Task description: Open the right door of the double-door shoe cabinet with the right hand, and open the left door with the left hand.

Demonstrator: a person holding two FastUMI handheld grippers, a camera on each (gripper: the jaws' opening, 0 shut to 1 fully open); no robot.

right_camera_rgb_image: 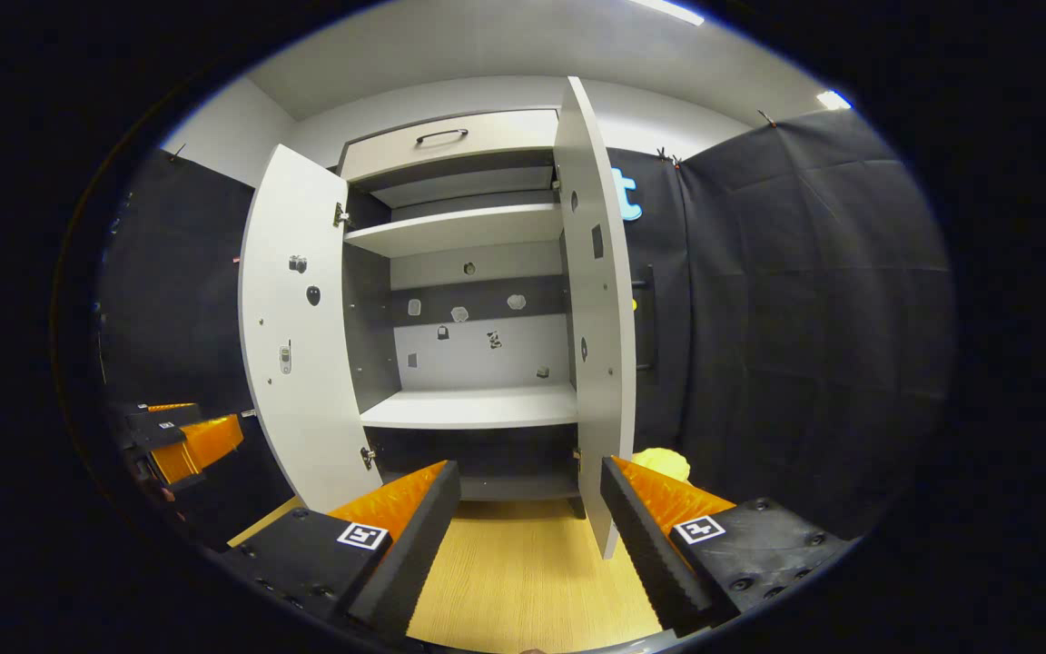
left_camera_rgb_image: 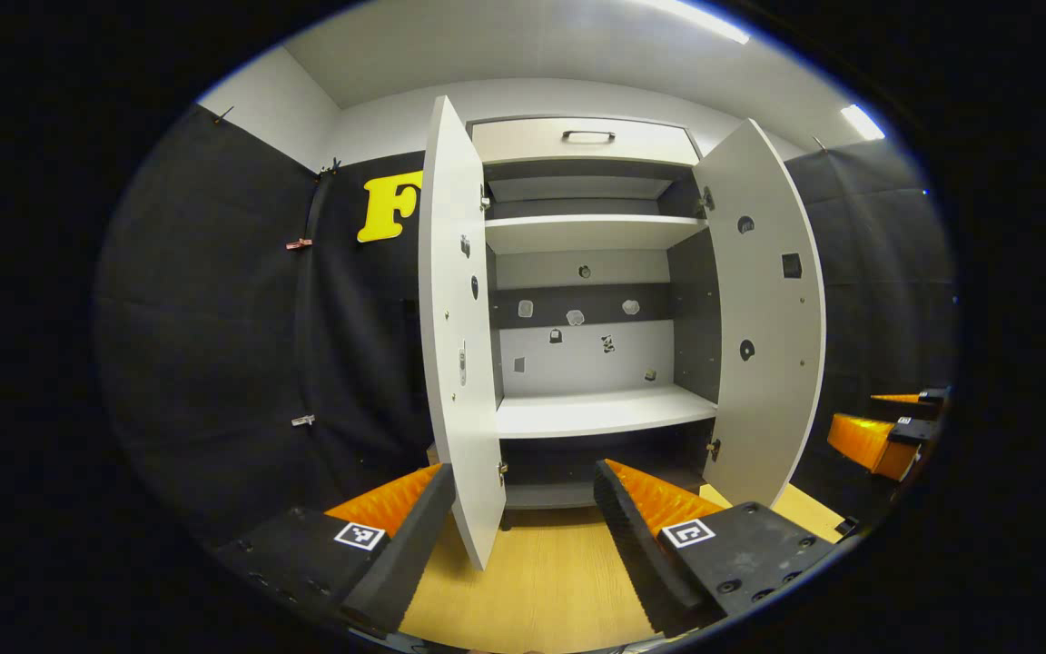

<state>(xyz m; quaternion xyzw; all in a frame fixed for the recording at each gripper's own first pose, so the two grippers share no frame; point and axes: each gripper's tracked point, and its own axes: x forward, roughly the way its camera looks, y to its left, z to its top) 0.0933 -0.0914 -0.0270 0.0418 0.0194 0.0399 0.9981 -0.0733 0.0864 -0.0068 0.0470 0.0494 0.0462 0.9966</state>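
The white shoe cabinet stands with both doors swung wide. In the left gripper view its left door juts toward me between my left gripper's fingers, which stand open and apart from it. The right door is open at the right. In the right gripper view the right door points edge-on at me between the open fingers of my right gripper, and the left door hangs open at the left. Neither gripper touches a door.
Bare shelves and a top drawer with a black handle show inside. Wooden floor lies in front. The other gripper shows at the right edge and the left edge. A yellow object lies beside the right door.
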